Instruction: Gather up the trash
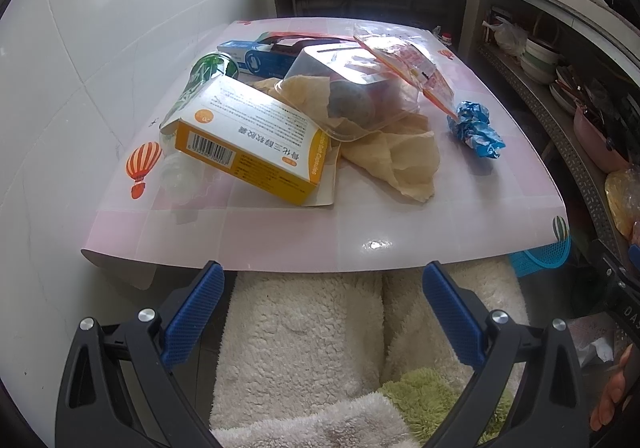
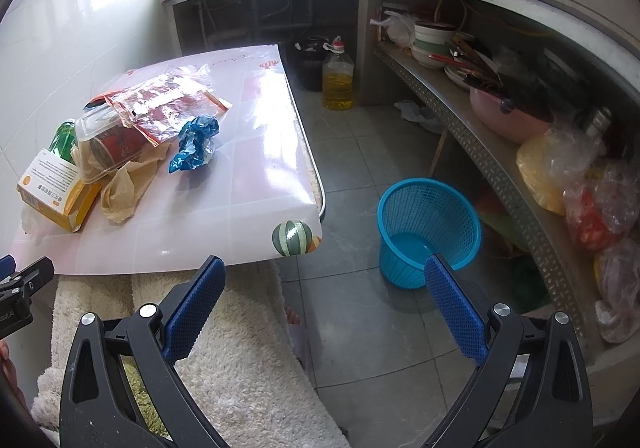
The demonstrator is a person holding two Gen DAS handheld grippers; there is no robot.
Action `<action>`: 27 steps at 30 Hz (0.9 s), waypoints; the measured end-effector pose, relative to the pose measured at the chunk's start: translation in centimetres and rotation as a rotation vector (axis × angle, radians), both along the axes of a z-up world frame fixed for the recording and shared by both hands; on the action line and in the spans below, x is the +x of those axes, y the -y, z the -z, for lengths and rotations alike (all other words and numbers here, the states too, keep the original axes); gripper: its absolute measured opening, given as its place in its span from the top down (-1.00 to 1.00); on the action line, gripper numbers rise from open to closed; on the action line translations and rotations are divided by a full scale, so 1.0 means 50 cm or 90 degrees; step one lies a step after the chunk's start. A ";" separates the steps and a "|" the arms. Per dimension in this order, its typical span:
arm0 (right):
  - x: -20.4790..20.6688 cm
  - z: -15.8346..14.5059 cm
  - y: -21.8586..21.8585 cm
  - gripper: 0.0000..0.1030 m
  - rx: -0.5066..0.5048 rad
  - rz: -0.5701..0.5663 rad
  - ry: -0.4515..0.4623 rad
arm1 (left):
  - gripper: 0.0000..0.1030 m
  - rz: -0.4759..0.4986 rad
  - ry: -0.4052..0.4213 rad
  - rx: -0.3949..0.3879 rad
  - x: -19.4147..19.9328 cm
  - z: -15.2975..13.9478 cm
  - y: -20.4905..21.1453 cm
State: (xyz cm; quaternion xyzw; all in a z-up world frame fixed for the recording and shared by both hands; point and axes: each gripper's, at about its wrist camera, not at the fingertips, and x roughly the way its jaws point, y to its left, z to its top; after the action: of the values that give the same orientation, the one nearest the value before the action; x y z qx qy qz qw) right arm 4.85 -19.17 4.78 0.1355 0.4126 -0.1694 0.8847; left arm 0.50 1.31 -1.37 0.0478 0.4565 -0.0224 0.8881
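Trash sits piled on your table (image 1: 360, 224): medicine box (image 1: 256, 144), crumpled blue wrapper (image 1: 476, 128). Blue mesh basket (image 2: 430, 228) stands on floor beside it. Left gripper (image 1: 320, 312) and right gripper (image 2: 322, 308): fingers apart, empty.

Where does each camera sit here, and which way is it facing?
Left wrist: on the left tool, open, short of the table, facing the trash pile: box, bag, blue wrapper. Fleece-covered legs show below.
Right wrist: on the right tool, open, facing the floor and bin right of the table. Legs show; the left tool sits at the left edge.
Shared: table, trash pile, bin.
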 end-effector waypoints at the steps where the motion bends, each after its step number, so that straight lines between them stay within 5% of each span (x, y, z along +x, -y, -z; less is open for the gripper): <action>1: 0.004 0.001 -0.001 -0.85 -0.001 0.000 -0.002 | -0.89 0.000 0.001 -0.002 0.002 0.001 -0.001; 18: 0.111 -0.041 0.013 -0.85 0.004 -0.038 0.038 | -0.89 0.034 0.063 -0.041 0.081 -0.051 0.002; 27: 0.215 -0.047 0.004 -0.85 0.099 -0.112 0.064 | -0.89 0.071 0.099 -0.065 0.129 -0.089 -0.006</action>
State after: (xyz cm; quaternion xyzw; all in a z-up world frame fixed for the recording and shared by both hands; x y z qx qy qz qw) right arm 15.60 -19.39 7.15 0.1752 0.3898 -0.0519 0.9026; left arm 6.95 1.60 3.10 0.0294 0.3814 -0.0909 0.9195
